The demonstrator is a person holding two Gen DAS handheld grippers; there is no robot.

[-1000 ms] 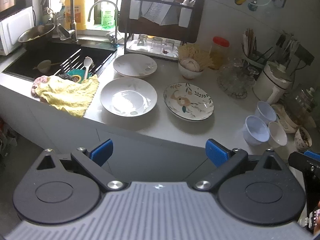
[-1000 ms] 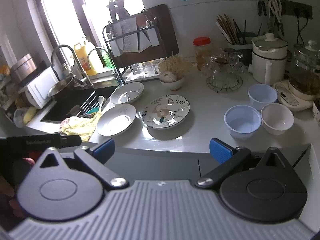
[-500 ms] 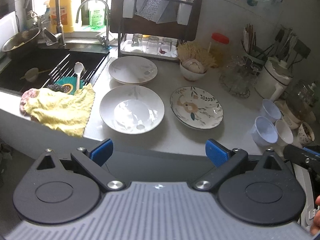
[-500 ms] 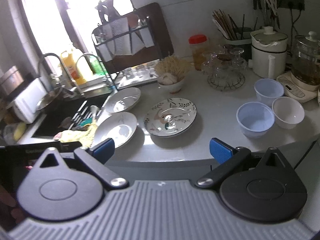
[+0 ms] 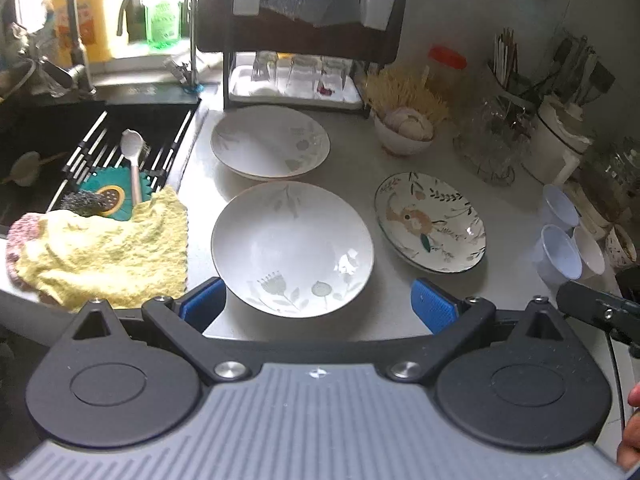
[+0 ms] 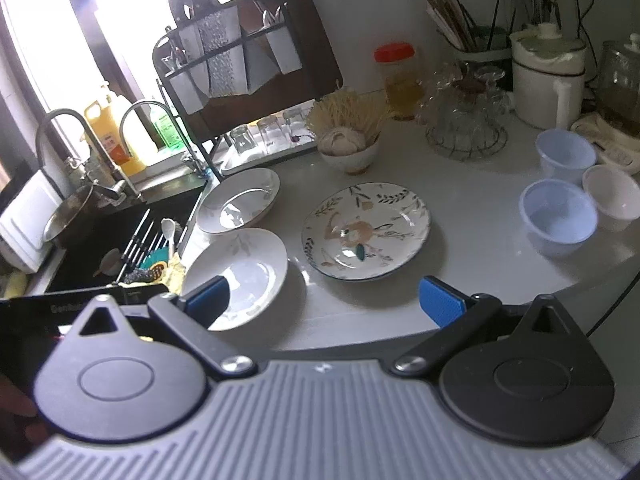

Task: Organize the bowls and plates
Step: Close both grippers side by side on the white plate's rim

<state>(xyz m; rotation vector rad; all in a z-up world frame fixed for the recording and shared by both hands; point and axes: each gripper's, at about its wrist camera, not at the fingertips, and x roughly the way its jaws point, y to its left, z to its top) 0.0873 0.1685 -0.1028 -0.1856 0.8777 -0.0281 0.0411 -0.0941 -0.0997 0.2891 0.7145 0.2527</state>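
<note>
Large white ceramic plate with pale floral print [image 5: 292, 248]: on grey worktop [image 5: 360, 172], directly ahead between left gripper [image 5: 316, 306] blue fingers [image 5: 432, 306], spread wide, empty. Second white plate [image 5: 270, 142] beyond. Patterned plate [image 6: 366, 230]: ahead of right gripper [image 6: 324, 298], fingers wide apart, empty. Pale blue bowls [image 6: 558, 218] to right.

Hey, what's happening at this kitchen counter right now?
A person holds a gripper in each hand, tidying dishes. Both are open and empty. The left gripper faces the near white plate; the right gripper faces the patterned plate. The small bowls sit untouched. Nothing is stacked yet.
</note>
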